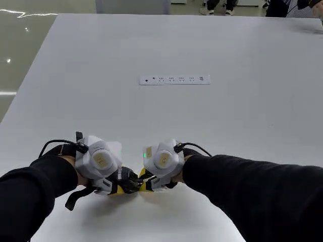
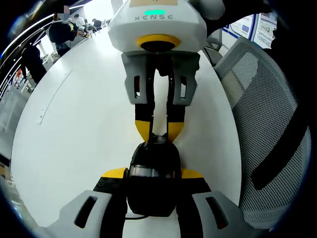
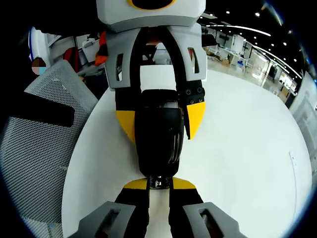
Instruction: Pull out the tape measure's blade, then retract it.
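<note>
Step in hand: the start of the pull-out, by my reading. Both grippers have their hold and no length of blade shows between them.
Tape measure (image 2: 153, 196): a black case low on the white workbench (image 1: 202, 126), close in front of the person, with its mouth facing the right gripper.
Left gripper (image 2: 153, 173): its jaws are pressed against the two sides of the case, pinching it firmly.
Right gripper (image 3: 158, 184): its yellow tips are drawn close together on the blade's end tab (image 3: 158, 180), right at the case mouth. The tab is small and partly hidden, so how deep the bite goes is unclear.
Spacing: the two grippers are nose to nose, nearly touching.
Next move calls for: keeping the case still with the left gripper while drawing the right gripper straight away along the blade's line, level with the table. Then, a controlled return so that the blade doesn't snap back.
Room: open tabletop lies to the right. The power strip (image 1: 174, 79) is well apart.
</note>
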A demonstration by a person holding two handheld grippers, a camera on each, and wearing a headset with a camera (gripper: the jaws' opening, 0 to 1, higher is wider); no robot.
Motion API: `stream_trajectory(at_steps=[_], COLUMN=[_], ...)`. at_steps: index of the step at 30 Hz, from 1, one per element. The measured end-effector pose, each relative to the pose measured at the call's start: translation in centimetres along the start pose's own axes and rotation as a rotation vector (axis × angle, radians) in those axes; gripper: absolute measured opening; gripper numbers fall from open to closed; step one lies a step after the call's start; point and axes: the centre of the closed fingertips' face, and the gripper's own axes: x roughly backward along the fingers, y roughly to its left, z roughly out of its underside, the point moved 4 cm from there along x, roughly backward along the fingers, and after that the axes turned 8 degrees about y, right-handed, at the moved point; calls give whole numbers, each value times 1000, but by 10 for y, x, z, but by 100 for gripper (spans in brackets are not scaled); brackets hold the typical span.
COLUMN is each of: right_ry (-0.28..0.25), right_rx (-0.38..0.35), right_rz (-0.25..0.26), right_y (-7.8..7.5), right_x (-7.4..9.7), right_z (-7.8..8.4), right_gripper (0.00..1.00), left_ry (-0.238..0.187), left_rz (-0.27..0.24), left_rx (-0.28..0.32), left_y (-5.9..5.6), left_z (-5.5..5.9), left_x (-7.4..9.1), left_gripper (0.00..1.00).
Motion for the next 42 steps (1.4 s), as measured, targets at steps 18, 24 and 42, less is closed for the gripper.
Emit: stream_trajectory(at_steps=[18, 24, 42], right_ry=[-7, -14, 0], right_rx=[-28, -46, -58], right_rz=[-2, -4, 3], right_y=[2, 1, 2], right_x=[1, 3, 10], right_z=[0, 5, 20], right_gripper=[9, 9, 10], left_ry=[-7, -9, -8], left_rz=[-5, -6, -9], left_rx=[-2, -1, 3], left_y=[0, 0, 0], left_z=[2, 2, 1], left_x=[1, 1, 0], left_gripper=[32, 32, 33])
